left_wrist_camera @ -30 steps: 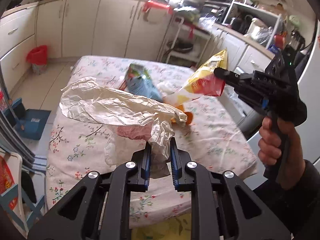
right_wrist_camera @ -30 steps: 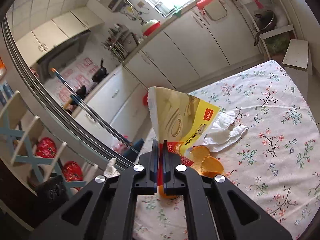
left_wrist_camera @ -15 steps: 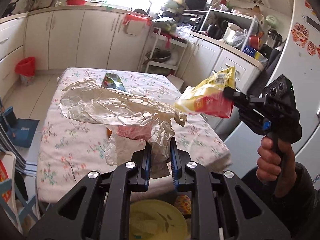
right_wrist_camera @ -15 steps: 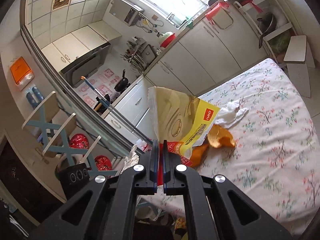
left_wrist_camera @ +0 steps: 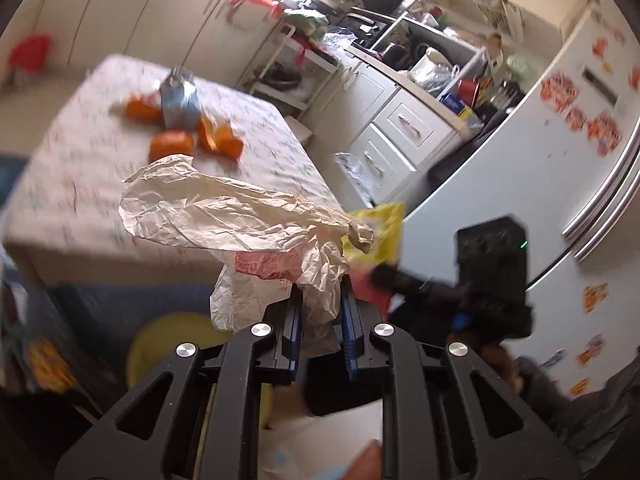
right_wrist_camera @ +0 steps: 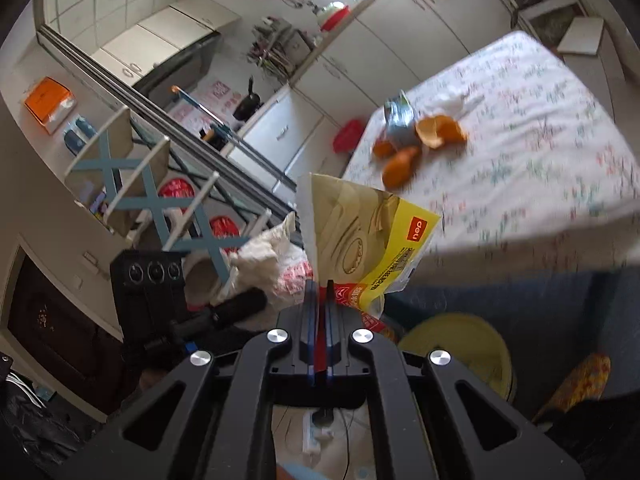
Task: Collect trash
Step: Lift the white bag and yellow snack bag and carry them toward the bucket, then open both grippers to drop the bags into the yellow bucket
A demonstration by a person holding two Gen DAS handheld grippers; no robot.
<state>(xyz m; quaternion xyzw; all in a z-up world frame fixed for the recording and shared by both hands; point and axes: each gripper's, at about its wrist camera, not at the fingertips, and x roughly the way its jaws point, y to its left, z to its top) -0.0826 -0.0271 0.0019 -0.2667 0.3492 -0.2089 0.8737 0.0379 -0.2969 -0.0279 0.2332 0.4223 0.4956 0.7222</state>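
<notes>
Left gripper [left_wrist_camera: 320, 300] at lower centre of its view, jaws nearly closed, clamping a crumpled bag. Right gripper [right_wrist_camera: 319, 292] pinched fully together on a wrapper. In the left view it sits at right, blurred, pointing left.

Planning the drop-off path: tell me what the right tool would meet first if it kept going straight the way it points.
Judging by the right wrist view, the right tool, shut on the yellow wrapper, aims past the table's near edge. The table with its orange peels looks like first contact, though blur leaves depth uncertain.
</notes>
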